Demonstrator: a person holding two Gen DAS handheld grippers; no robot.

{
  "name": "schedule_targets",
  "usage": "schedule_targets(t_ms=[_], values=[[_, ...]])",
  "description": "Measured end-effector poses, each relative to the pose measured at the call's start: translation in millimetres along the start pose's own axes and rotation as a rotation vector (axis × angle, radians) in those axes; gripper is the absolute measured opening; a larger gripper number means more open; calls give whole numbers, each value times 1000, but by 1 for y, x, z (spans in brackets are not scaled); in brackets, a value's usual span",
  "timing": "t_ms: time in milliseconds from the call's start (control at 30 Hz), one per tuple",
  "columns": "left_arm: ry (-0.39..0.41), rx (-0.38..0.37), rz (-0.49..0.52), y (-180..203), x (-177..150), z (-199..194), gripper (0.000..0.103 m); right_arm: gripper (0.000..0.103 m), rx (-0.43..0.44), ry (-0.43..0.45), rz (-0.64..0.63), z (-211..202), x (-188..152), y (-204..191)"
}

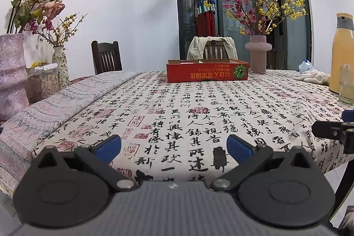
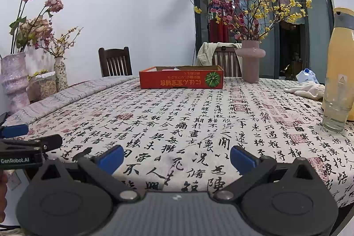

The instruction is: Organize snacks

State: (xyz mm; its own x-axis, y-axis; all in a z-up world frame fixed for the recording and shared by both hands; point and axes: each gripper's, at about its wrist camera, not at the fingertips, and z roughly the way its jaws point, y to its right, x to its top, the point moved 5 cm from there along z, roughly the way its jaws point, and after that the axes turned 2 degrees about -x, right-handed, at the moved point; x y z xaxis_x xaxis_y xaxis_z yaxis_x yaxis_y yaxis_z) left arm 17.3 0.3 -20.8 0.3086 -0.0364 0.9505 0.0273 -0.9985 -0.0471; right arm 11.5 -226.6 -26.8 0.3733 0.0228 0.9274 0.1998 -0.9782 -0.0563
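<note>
left wrist: box (image 1: 207, 73) at bench (image 1: 199, 107) far edge, long axis crosswise, red, shallow, print upside down; left gripper (image 1: 174, 146) wide open, empty | right wrist: box (image 2: 181, 80) same, left of vase (image 2: 250, 61); right gripper (image 2: 176, 157) wide open, empty

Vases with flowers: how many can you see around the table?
3. A tall textured pink vase at far left, a slim patterned vase beside it, and a pink vase on the table right of the red box. Others may be out of frame.
</note>
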Motion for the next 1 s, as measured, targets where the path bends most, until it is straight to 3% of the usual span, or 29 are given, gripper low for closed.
schedule_targets(t_ms=[1000], values=[[8,-7,4,1,1,-1,103,103,4,-10,7,1,-1,3]])
